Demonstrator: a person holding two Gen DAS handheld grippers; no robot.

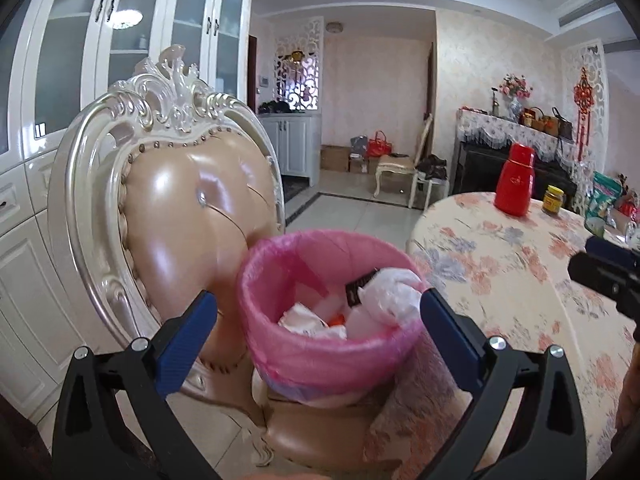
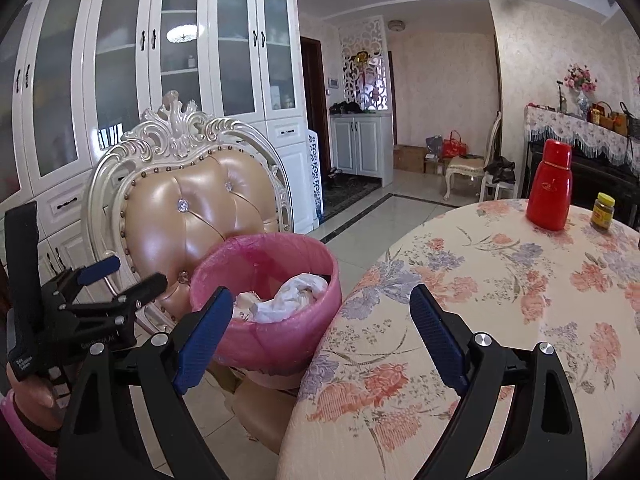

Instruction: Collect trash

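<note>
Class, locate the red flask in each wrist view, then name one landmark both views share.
Left wrist view: red flask on the floral table, right of centre, upper half.
Right wrist view: red flask on the table, far right, above mid-height.
Shared landmark: yellow-lidded jar just right of it.

The bin [image 1: 320, 344] wears a pink bag with white crumpled trash [image 1: 390, 294] inside. The chair [image 1: 192, 208] is shiny tan with a cream, curly frame. The tablecloth [image 2: 500, 300] is cream with pink and purple flowers. On its far side stand a red flask [image 2: 550, 196] and a yellow-lidded jar [image 2: 603, 211]. The finger pads [image 2: 204, 336] are blue.
</note>
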